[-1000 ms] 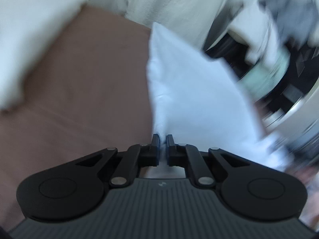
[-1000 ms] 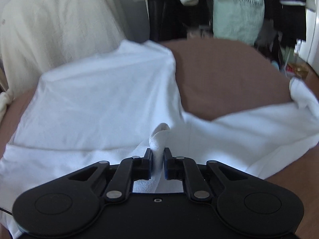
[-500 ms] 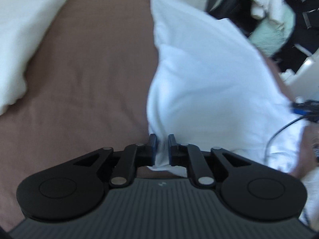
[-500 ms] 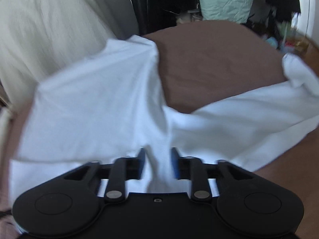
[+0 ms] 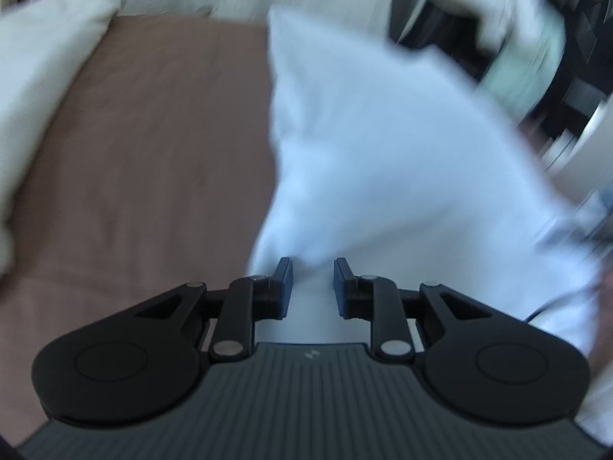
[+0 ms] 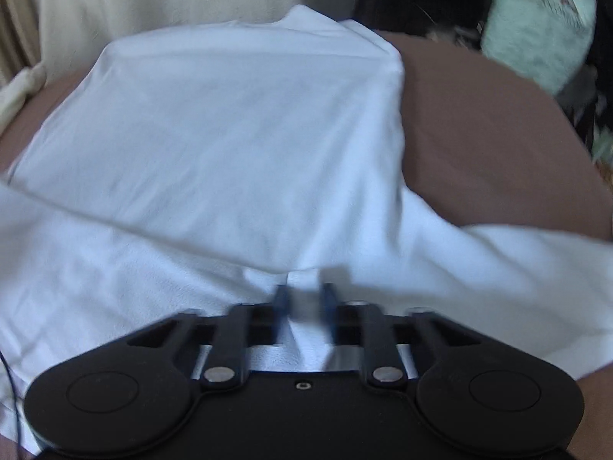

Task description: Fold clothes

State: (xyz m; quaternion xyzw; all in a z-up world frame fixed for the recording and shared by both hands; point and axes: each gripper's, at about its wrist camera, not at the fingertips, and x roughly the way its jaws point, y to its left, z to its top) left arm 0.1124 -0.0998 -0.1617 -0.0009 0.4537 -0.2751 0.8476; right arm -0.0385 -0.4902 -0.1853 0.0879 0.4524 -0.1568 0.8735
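- The left gripper has its jaws parted with a plain gap between them; white cloth shows in the gap, but neither pad presses on it, so it holds nothing that I can see.
- To its left in that view lie a pale pillow and the bare brown bed cover; the white garment fills the right half, blurred.
- In the right wrist view the garment lies spread over the brown cover, one layer lapped over another, with a long flap trailing to the right.
- The right gripper sits over a small raised pleat of the cloth; its fingers are smeared by motion, the jaws look part-way apart, and I cannot tell whether they pinch the pleat.
- Handling, as I judge it: thin, light, limp knit that slumps and wrinkles, neither fragile nor very slippery on the cover. It wants gripping at hems, corners or a fold edge, both layers together, since a mid-panel pinch only bunches it.
- Whether this overlap is a fold just laid or one being undone, the views do not settle.
- Containers: none in view; mint and dark clothes hang or heap at far right.
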